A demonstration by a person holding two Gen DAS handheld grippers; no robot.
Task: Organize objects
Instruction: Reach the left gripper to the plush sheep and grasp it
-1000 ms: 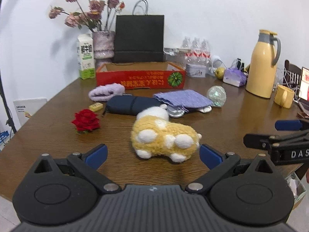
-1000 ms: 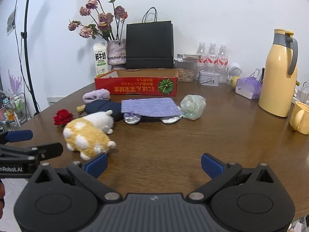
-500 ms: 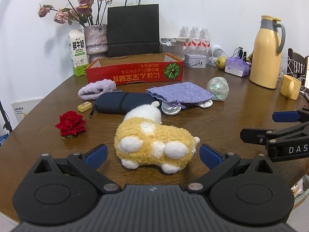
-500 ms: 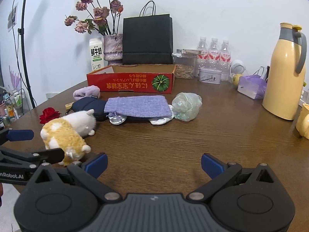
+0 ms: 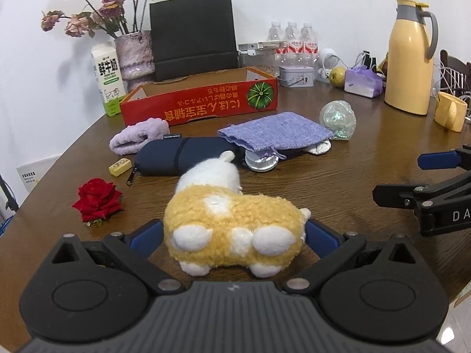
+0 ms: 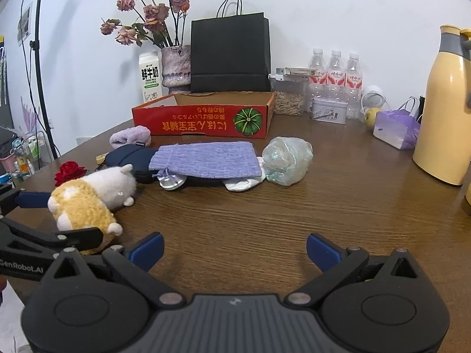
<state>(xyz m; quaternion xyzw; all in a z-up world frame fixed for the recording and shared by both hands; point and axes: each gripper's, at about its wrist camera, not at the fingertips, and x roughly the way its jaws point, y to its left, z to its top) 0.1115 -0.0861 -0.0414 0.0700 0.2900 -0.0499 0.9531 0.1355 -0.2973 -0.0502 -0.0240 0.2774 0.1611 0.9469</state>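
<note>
A yellow and white plush toy [image 5: 232, 223] lies on its side on the round wooden table [image 5: 338, 194], near the front edge. My left gripper [image 5: 234, 235] is open, its blue pads [image 5: 147, 235] on either side of the toy's rump. Beyond it lie a red rose [image 5: 98, 198], a yellow tile [image 5: 119, 166], a navy pouch [image 5: 182, 154], a lavender towel [image 5: 138, 135], a purple drawstring bag [image 5: 276, 132] and an iridescent ball [image 5: 338, 119]. A red cardboard box [image 5: 200, 106] stands open behind them. My right gripper [image 6: 235, 250] is open over bare wood, right of the toy [image 6: 88, 197].
Along the back stand a milk carton [image 5: 107, 83], a vase of dried flowers [image 5: 134, 56], a black paper bag [image 5: 192, 32], water bottles [image 5: 293, 41] and a tin [image 5: 295, 76]. A yellow thermos [image 5: 409, 61] and a yellow mug [image 5: 449, 111] are at the right.
My left gripper has moved forward and lower, so the plush toy now sits between its pads. The right gripper has moved slightly closer to the table's middle; both stay open.
</note>
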